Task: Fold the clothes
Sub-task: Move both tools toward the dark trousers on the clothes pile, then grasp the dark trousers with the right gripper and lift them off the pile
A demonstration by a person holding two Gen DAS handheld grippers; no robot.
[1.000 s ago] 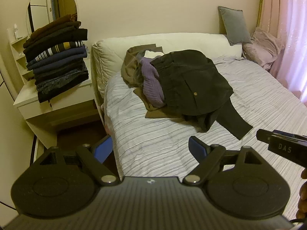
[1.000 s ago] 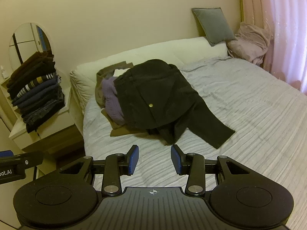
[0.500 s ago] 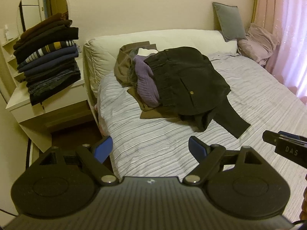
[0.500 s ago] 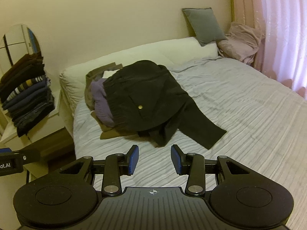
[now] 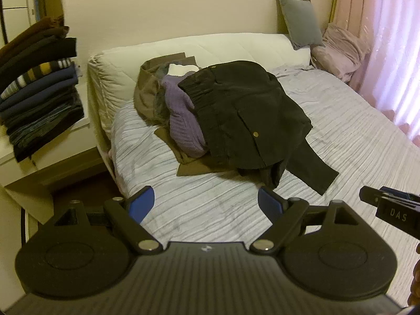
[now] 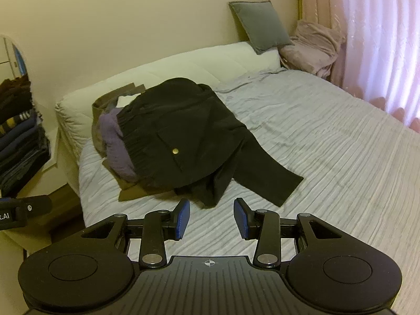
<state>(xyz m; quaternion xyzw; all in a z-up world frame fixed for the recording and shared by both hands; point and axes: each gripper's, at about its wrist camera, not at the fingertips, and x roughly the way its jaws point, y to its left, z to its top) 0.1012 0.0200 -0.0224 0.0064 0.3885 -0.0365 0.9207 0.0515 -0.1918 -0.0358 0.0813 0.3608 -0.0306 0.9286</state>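
A heap of unfolded clothes lies on the bed near the headboard. On top is a black garment [image 5: 244, 115] [image 6: 183, 134] with a brass button, one leg trailing toward me. Under it sit a purple knit [image 5: 183, 123] [image 6: 115, 141] and olive-brown pieces [image 5: 147, 97]. My left gripper [image 5: 206, 202] is open wide above the striped sheet, short of the heap. My right gripper [image 6: 211, 218] is open with a narrower gap, its fingertips just short of the black garment's near edge. Both hold nothing.
A stack of folded dark clothes [image 5: 36, 89] stands on a white bedside table [image 5: 52, 157] at the left. The striped bed sheet [image 6: 328, 157] stretches bare to the right. A grey cushion [image 5: 299, 21], a pink blanket [image 5: 341, 50] and pink curtains [image 6: 380, 39] are at the back right.
Both grippers have moved forward toward the bed and the heap, which looks larger now. Their jaw openings have not changed.
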